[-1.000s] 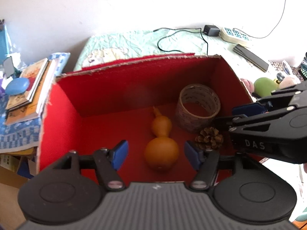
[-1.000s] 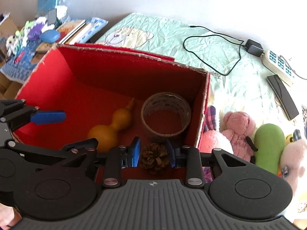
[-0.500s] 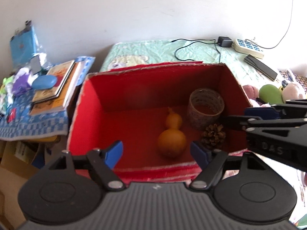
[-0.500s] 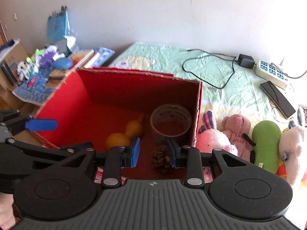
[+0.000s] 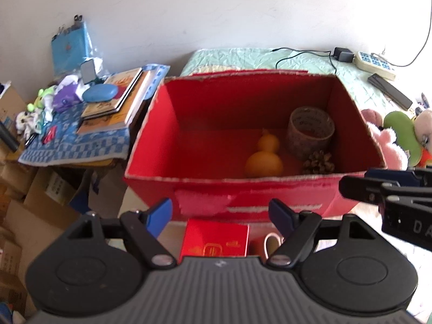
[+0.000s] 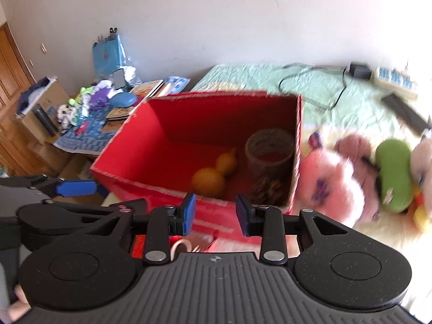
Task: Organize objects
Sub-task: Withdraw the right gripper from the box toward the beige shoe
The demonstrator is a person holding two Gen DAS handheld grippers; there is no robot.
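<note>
Near the red box (image 5: 243,189), both the left gripper (image 5: 220,213) and the right gripper (image 6: 214,213) have their fingers apart and empty. Just below sits a small red packet (image 5: 216,240); it looks light and stiff, so pinch its flat sides.

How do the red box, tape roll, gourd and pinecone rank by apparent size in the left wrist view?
1. red box
2. tape roll and gourd, which look about alike
3. pinecone

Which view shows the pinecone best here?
The left wrist view: the pinecone sits sharp and unobstructed on the box floor beside the tape roll. The right wrist view shows it only motion-blurred and dark.
</note>
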